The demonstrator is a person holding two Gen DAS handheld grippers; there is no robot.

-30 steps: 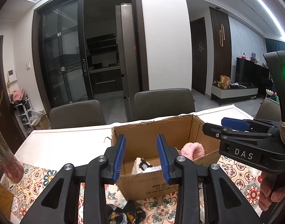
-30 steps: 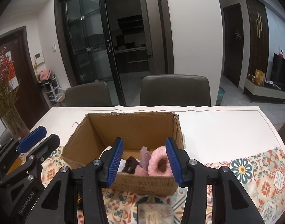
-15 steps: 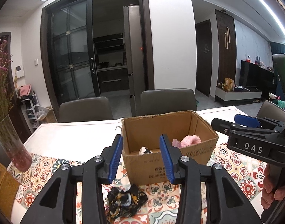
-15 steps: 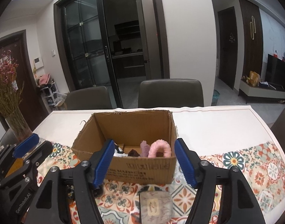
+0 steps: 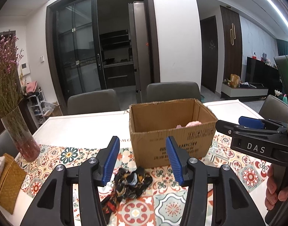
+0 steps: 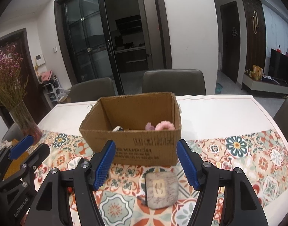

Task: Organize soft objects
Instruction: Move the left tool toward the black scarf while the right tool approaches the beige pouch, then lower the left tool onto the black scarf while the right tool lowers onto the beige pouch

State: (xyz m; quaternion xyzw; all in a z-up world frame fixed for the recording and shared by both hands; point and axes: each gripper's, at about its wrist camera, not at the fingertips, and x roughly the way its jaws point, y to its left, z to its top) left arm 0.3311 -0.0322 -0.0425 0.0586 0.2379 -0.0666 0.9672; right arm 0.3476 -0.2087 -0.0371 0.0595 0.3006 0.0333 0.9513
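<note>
Both claws hang released before the cardboard box (image 6: pixel 136 131): left claw (image 5: pixel 143 160), jaws opening, over the dark scarf (image 5: pixel 131 180); right claw (image 6: pixel 145 164) over the grey pouch (image 6: pixel 161 189).

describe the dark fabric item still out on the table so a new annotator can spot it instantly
Find the open cardboard box on the patterned table runner. Just in front of its near wall, on the runner, lies a crumpled dark scarf, between the fingers of the left gripper, untouched. It is black with yellow and orange print and loosely bunched, unlike the flat grey pouch nearby.
</note>
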